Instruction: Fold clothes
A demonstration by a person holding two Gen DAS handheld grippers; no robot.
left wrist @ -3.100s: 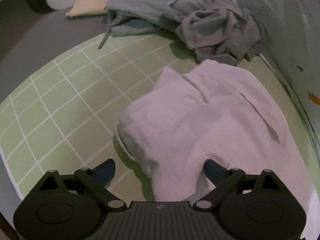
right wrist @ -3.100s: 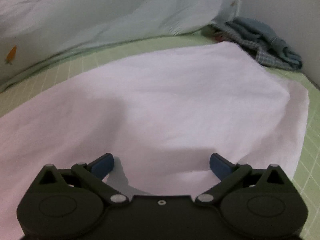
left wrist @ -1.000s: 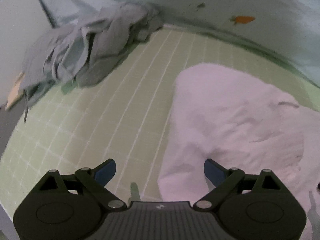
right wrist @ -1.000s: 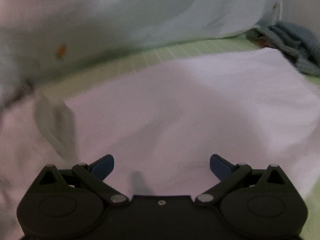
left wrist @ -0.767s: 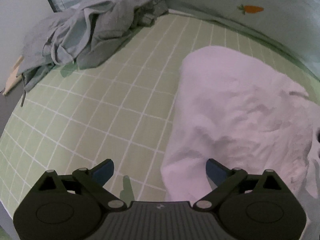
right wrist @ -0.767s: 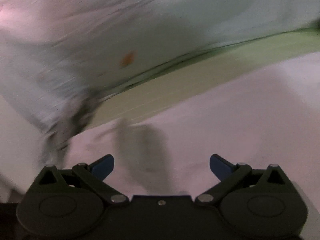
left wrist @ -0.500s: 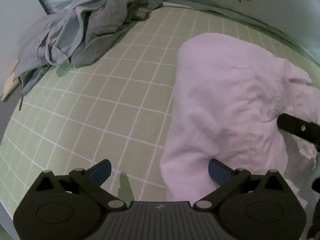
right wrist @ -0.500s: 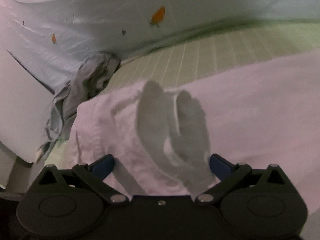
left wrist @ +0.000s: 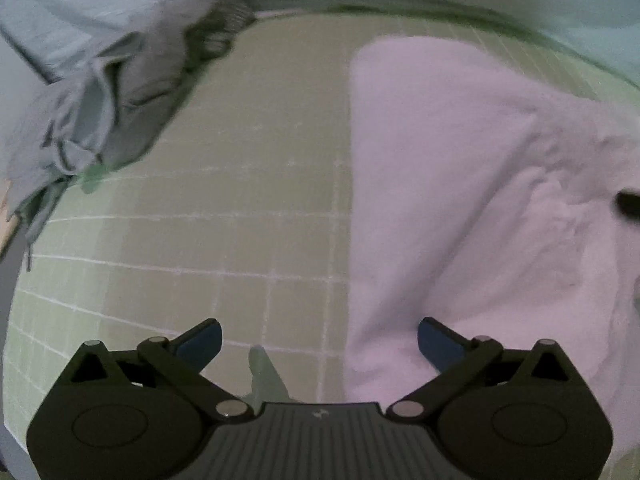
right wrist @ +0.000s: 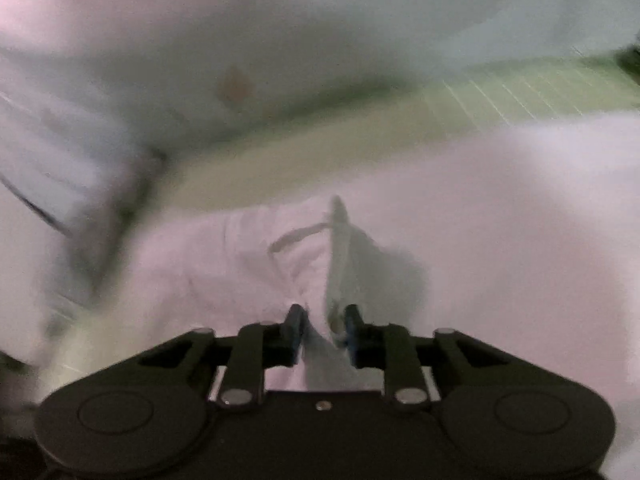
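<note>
Two tongs: right tongs [right wrist: 322,330] apparently pinch the white garment [right wrist: 460,240]; left tongs [left wrist: 319,340] gape, empty.

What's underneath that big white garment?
The white garment lies on a green checked sheet, visible around its edges. Whatever sits directly beneath the cloth is covered. The right claw pinches one fold.

Pale pink garment [left wrist: 460,184]; green white-gridded sheet [left wrist: 240,184]; grey clothes pile [left wrist: 120,92]; blue-padded black left gripper [left wrist: 319,338].
</note>
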